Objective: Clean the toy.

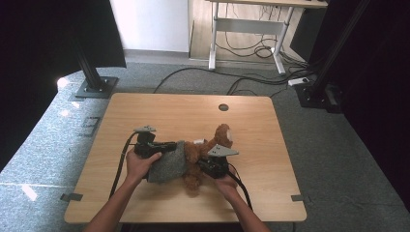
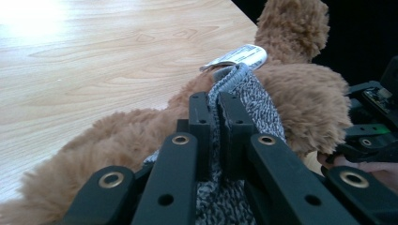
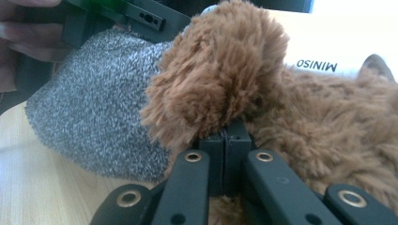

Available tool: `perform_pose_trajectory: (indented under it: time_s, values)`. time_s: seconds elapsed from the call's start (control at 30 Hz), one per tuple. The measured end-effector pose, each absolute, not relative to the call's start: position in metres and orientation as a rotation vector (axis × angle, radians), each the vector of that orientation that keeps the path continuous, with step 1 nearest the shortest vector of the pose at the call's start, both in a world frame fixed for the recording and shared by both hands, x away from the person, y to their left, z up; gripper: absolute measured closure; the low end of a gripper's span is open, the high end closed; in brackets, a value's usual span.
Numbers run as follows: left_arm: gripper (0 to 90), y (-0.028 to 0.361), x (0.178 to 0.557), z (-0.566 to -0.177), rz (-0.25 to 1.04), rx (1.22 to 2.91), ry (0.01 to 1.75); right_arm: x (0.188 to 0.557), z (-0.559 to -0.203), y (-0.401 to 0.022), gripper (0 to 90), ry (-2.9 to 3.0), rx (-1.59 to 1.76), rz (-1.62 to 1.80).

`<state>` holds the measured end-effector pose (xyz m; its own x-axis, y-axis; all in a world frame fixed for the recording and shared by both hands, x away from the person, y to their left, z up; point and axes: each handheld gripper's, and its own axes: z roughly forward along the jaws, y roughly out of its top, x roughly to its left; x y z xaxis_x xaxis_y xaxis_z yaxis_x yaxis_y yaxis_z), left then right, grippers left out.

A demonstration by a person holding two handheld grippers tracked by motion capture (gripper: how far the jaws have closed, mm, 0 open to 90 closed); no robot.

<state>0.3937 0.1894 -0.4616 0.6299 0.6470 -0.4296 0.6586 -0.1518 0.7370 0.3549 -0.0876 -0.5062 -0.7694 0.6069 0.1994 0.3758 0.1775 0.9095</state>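
A brown plush teddy bear lies on its side mid-table, its lower half inside a grey knit garment. My left gripper is shut on the garment's rim; in the left gripper view the knit is pinched between the pads, with the bear's fur and a white label just beyond. My right gripper presses into the bear's body with its jaws shut under a furry limb. Fur covers its tips, so I cannot tell what is pinched there.
The wooden table has bare room all around the bear and a small round cable hole at the back. Black stand bases sit on the floor beyond it. Each hand holds its gripper close beside the bear.
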Motion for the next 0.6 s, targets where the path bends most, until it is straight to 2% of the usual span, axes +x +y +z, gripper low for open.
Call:
perform_pose_trajectory:
  time_s: [0.6]
  values:
    - [84.8,0.245,0.379,-0.466,-0.004,1.751,1.115,0.339,-0.512,-0.095,89.6,2.237,0.947,1.651]
